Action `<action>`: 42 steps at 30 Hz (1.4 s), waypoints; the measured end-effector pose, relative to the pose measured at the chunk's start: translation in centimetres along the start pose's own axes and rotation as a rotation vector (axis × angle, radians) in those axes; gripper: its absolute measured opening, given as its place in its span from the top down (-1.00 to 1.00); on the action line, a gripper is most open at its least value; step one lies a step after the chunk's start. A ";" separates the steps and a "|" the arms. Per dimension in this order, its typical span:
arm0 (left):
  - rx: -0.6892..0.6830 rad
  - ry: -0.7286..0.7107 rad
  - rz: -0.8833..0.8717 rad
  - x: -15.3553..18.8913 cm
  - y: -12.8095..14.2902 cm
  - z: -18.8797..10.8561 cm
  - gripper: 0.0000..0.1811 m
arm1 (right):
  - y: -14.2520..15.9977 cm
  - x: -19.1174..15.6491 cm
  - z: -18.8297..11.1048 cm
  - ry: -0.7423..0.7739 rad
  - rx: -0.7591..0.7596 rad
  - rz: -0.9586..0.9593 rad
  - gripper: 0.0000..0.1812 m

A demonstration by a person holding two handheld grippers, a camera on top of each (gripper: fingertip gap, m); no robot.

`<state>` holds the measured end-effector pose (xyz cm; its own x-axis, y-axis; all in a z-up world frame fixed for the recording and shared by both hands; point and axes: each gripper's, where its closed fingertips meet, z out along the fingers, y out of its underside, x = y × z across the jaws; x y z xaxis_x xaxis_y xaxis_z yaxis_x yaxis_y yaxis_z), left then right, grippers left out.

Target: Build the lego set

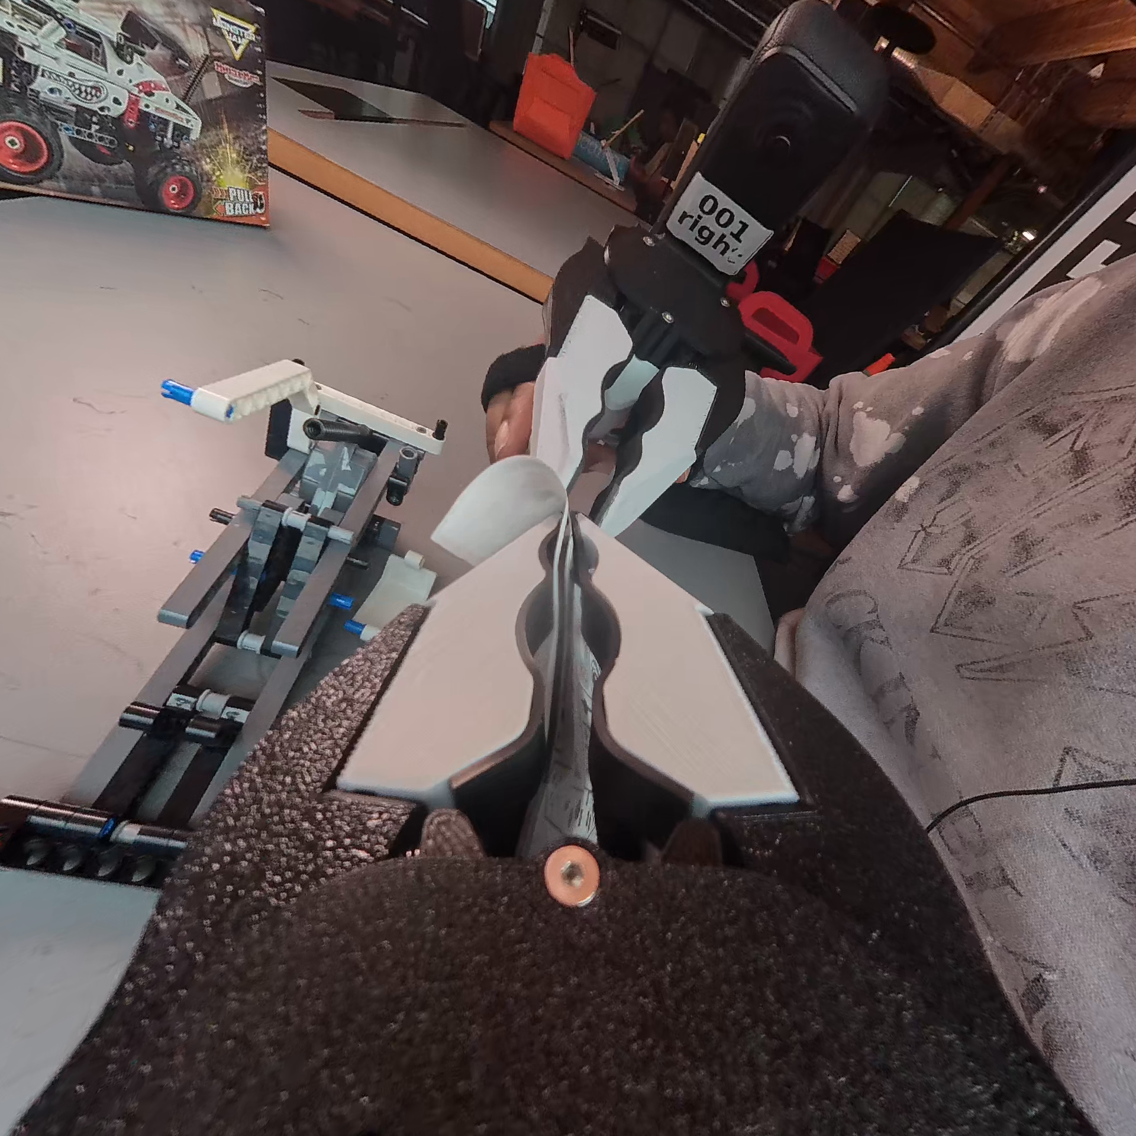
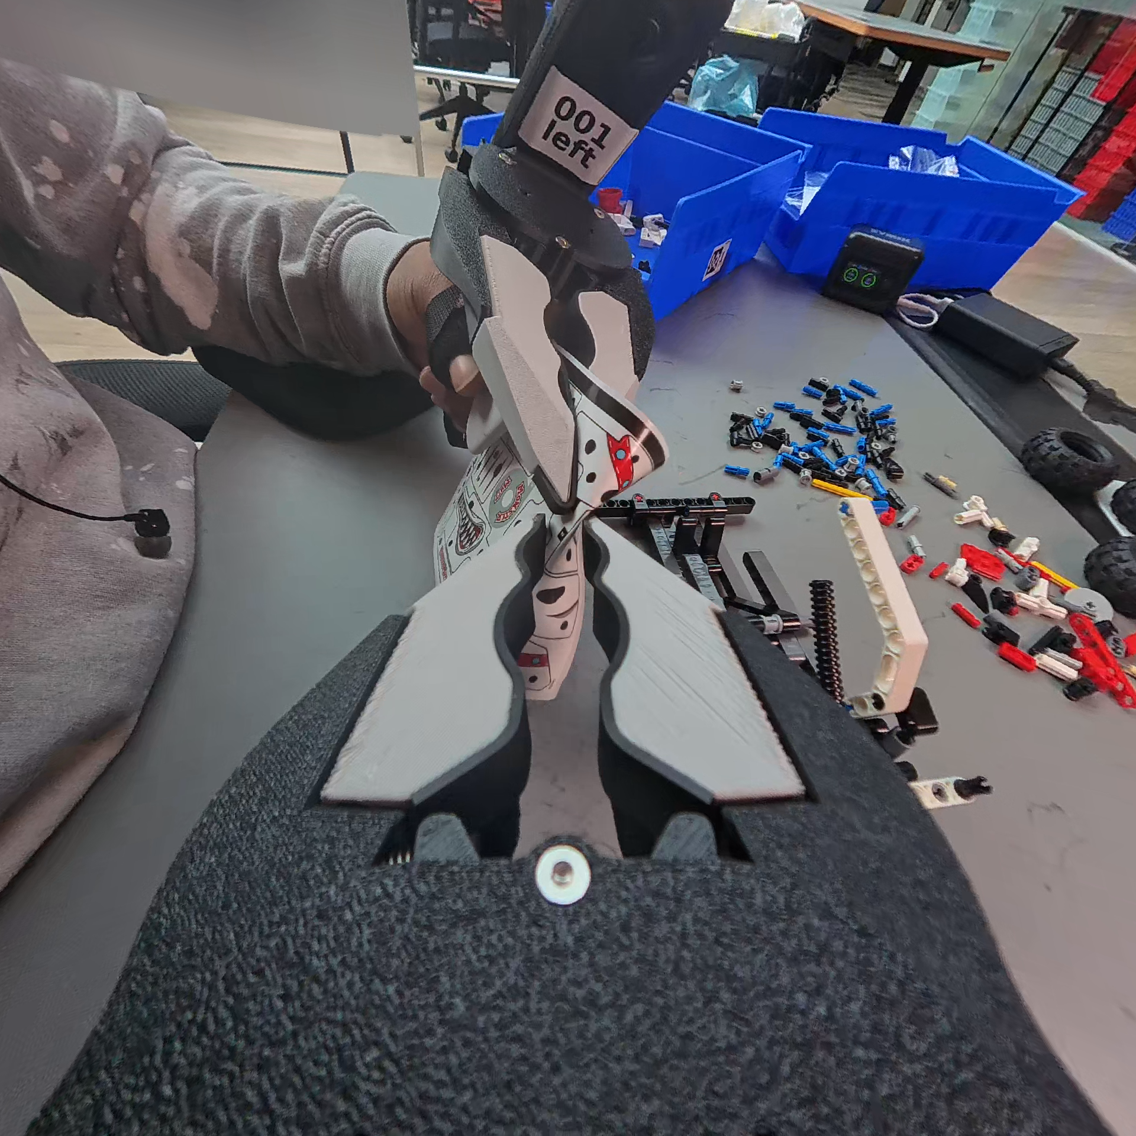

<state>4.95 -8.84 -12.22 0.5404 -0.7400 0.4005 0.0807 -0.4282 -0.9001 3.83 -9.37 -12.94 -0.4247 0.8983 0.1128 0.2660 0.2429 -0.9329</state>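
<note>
The left wrist view is taken from just behind the left claw (image 1: 568, 522), along its two fingers and down at a slant onto the grey surface (image 1: 153, 319), with the partly built frame (image 1: 270, 565) seen close by on the left. The right wrist view is taken from behind the right claw (image 2: 562, 522), aimed the opposite way across the same surface (image 2: 799, 344) toward the blue bins (image 2: 922, 203). Each claw is seen near and head-on by the other camera, and the sticker sheet (image 2: 553, 602) between them and the frame are shared by both
</note>
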 end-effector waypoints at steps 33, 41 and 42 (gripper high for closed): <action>-0.111 0.072 0.173 2.9 1.5 0.8 1.00 | -0.1 -3.2 -2.1 -0.532 0.189 0.472 1.00; -0.111 0.082 0.185 3.2 1.5 0.7 1.00 | -0.3 -3.3 -2.4 -0.555 0.202 0.492 1.00; -0.113 0.082 0.187 3.2 1.5 0.7 1.00 | -0.3 -3.3 -2.4 -0.556 0.201 0.493 1.00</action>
<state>7.38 -11.47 -12.42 0.4671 -0.8496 0.2449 -0.1115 -0.3313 -0.9369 7.25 -11.46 -12.24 -0.6846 0.5560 -0.4713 0.3977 -0.2568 -0.8808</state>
